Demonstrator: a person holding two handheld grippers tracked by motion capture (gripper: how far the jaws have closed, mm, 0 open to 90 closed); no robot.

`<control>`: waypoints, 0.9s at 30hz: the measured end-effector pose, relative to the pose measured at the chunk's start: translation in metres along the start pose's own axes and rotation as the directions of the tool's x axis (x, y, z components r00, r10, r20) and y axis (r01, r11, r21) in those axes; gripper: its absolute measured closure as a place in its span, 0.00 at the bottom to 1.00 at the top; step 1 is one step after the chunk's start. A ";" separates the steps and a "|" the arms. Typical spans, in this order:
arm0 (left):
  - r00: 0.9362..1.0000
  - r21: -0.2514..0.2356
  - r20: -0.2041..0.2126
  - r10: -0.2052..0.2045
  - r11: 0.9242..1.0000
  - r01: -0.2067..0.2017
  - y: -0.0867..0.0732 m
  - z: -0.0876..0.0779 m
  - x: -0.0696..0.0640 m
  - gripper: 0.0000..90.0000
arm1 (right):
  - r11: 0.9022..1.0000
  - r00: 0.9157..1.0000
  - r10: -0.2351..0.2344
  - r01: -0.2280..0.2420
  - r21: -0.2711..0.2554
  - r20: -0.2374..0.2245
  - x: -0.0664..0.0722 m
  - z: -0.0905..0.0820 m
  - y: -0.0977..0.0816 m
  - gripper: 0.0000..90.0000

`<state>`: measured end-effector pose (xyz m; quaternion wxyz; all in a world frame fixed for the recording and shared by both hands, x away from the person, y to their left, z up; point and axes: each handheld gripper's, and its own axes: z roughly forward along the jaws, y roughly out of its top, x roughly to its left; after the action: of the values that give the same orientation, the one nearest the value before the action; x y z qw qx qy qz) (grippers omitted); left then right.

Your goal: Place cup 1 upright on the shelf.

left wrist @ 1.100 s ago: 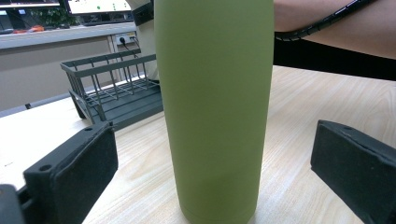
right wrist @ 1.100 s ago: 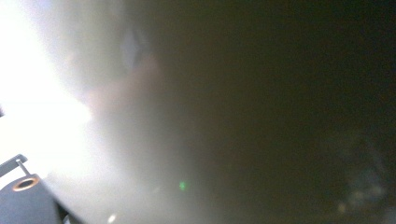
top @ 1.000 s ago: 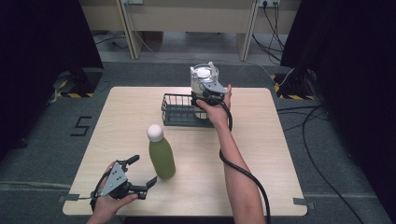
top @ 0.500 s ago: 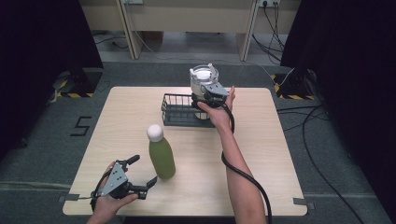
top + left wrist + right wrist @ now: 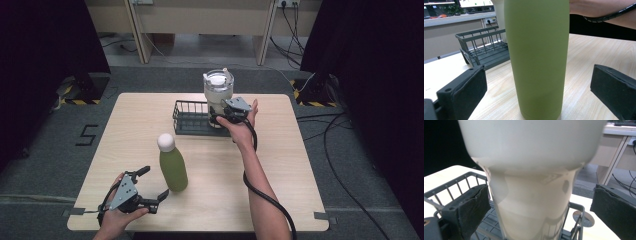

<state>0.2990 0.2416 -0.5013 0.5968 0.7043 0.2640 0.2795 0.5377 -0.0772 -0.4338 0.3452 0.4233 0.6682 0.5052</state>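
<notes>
A cream tumbler [image 5: 218,92] with a lid stands in the right end of a black wire basket [image 5: 190,119] at the table's far middle. My right gripper [image 5: 216,118] is at the tumbler's base. Its jaws stand open on either side of the narrow lower body of the tumbler [image 5: 534,202], with a gap at each pad [image 5: 467,211]. A green bottle [image 5: 173,167] with a white cap stands near the front left. My left gripper [image 5: 154,183] is open just in front of it. The green bottle [image 5: 537,57] is upright between the left gripper's pads [image 5: 465,91], not touched by either.
The wooden table [image 5: 300,165] has bare room on its right half and far left. The right forearm and its black cable [image 5: 260,192] cross the table's middle from the front edge. Desks and cables lie beyond the far edge.
My right gripper has moved slightly lower and nearer along the tumbler, and the hand's fingers have spread. The left gripper and the green bottle have held still.
</notes>
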 end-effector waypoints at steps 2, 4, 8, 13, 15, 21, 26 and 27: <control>1.000 0.001 0.000 -0.001 1.000 0.001 0.000 0.000 0.000 0.00 | 1.000 1.000 -0.003 0.003 0.001 0.002 0.000 -0.003 0.000 0.02; 1.000 0.001 0.001 -0.002 1.000 0.002 0.000 0.001 0.000 0.00 | 1.000 1.000 -0.003 0.003 -0.001 -0.003 0.000 -0.007 0.000 0.02; 1.000 0.002 -0.002 -0.001 1.000 0.001 0.000 0.001 0.000 0.00 | 1.000 1.000 -0.002 0.002 -0.004 -0.005 -0.002 -0.016 0.000 0.02; 1.000 0.001 -0.003 -0.005 1.000 0.005 0.001 0.002 0.000 0.00 | 1.000 1.000 0.011 -0.011 -0.005 -0.006 -0.006 -0.028 -0.004 0.03; 1.000 -0.001 -0.005 -0.006 1.000 0.006 0.002 0.003 -0.001 0.00 | 1.000 1.000 0.016 -0.016 -0.005 -0.002 -0.008 -0.033 -0.006 0.03; 1.000 -0.006 -0.005 -0.010 1.000 0.010 0.003 0.004 -0.003 0.00 | 1.000 1.000 0.020 -0.020 0.000 0.006 -0.014 -0.047 -0.012 0.04; 1.000 -0.005 -0.006 -0.011 1.000 0.011 0.003 0.003 -0.004 0.00 | 1.000 0.999 0.027 -0.027 0.003 0.018 -0.019 -0.061 -0.018 0.06; 1.000 -0.006 -0.004 -0.009 1.000 0.009 0.002 0.003 -0.004 0.00 | 1.000 0.999 0.028 -0.028 0.004 0.023 -0.019 -0.064 -0.020 0.07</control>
<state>0.2988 0.2363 -0.4996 0.5995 0.7007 0.2679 0.2790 0.4844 -0.1220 -0.4364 0.3445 0.4391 0.6594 0.5036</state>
